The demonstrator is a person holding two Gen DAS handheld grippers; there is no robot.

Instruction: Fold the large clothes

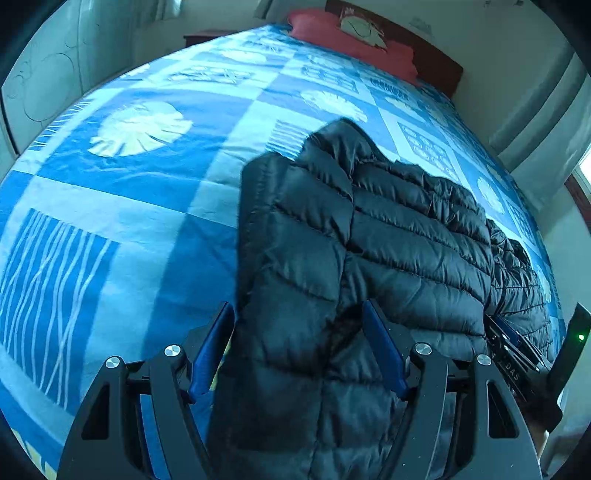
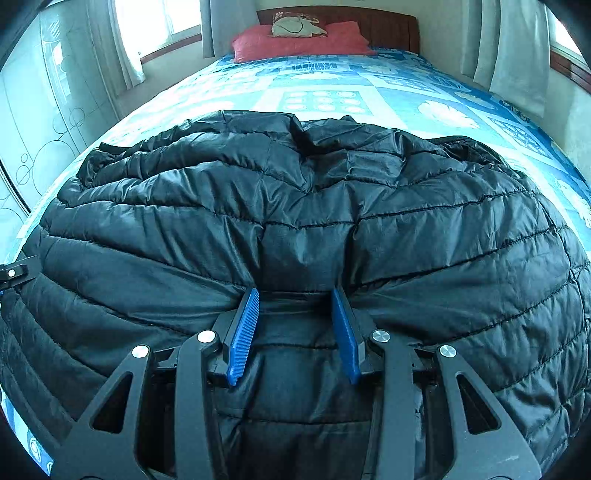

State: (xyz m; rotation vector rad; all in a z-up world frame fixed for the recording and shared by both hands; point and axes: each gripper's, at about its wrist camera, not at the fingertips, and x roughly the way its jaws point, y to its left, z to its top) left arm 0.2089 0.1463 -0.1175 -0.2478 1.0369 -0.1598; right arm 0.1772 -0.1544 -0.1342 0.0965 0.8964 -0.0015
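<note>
Left tool (image 1: 297,332): jaws set wide, with a thick bunched fold of the black puffer jacket (image 1: 369,229) filling the gap between the blue pads (image 1: 212,350). From my feed the padding bulges against both pads, so I read it as clenched on the jacket edge.

Right tool (image 2: 295,325): jaws narrower, blue pads (image 2: 243,332) either side of a pinched ridge of the same jacket (image 2: 295,206). Fabric gathers and puckers toward the pads, so this one is grasping the jacket too.

Jacket position: lying on the bed (image 1: 129,192), on the blue patterned bedspread (image 2: 332,96), near the foot end. In the left view it runs from the tool off to the right, one end draped toward the middle of the bed. In the right view it spreads across almost the whole width of the frame, quilted side up, wrinkled.

The right tool's body shows at the lower right edge of the left view, just beside the jacket.

Red pillow (image 2: 303,40) at the headboard (image 2: 388,26), well apart from the jacket. Curtains (image 2: 517,51) to the right.
</note>
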